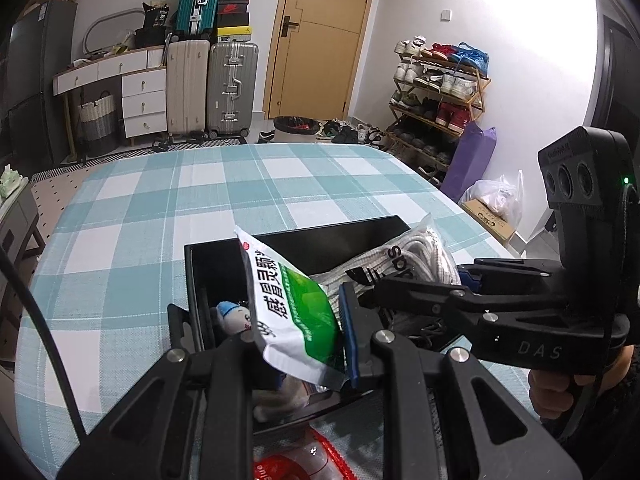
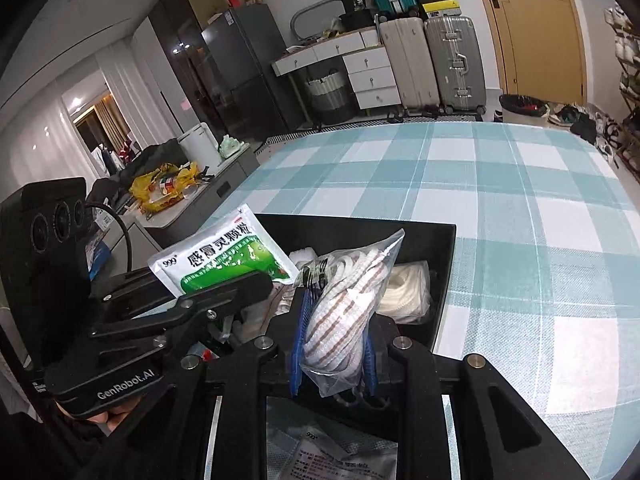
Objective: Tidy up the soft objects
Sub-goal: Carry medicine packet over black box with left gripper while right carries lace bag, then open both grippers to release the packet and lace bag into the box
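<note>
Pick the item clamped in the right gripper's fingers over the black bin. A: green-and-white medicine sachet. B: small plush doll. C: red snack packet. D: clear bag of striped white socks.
D: in the right wrist view the right gripper is shut on the clear bag of striped socks above the black bin; the green-and-white sachet sits in the left gripper.

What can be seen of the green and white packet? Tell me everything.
The green and white packet is a flat, glossy plastic sachet, white along its edges with a green printed panel, large Chinese characters and "999" in one corner. It looks sealed and slightly crumpled. The left tool is shut on its lower end, holding it tilted above the open black box, beside the bagged socks held in the right tool.
</note>
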Available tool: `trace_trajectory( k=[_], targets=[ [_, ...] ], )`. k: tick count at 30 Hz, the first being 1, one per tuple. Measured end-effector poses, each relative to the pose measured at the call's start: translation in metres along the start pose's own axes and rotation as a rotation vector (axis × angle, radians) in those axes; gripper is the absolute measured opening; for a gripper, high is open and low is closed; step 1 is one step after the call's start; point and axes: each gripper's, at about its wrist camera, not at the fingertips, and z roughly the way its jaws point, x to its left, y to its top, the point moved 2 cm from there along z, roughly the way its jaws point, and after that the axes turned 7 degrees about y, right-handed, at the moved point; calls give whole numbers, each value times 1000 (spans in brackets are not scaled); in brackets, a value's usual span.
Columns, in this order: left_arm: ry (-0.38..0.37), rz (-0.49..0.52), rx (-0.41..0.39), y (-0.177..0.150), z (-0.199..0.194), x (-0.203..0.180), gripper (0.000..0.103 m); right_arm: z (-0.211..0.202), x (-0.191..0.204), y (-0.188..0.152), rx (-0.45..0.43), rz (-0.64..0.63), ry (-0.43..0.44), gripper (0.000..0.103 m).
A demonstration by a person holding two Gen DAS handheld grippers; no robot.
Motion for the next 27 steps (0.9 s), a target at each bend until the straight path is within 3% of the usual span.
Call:
trace_trajectory(
  k=[4,7,10,13,17,21,23,27],
  targets=[
    [-6,1,13,-1,3,1,20,0,0,1,12,-19,-17,23],
    [4,10,28,-2,5,-1,24,-4,2,1,13,-41,-26,31],
    [34,17,25,-3,2,-1,56,-14,4,1,-6,-77,-53,38],
    [41,28,11,-3,-5,-1,57,-29,4,0,-37,-101,-79,43],
    [77,34,-15,-3,-14,0,92,-43,-2,0,-62,-107,-119,50],
    [88,25,-31,-3,-23,4,97,-48,-5,-4,-62,-101,-134,60],
    [106,31,-40,-4,-27,5,98,-48,-4,-7,-59,-105,-141,72],
    [122,20,-42,-9,-33,8,99,-45,-1,-11,-50,-120,-167,81]
  ],
)
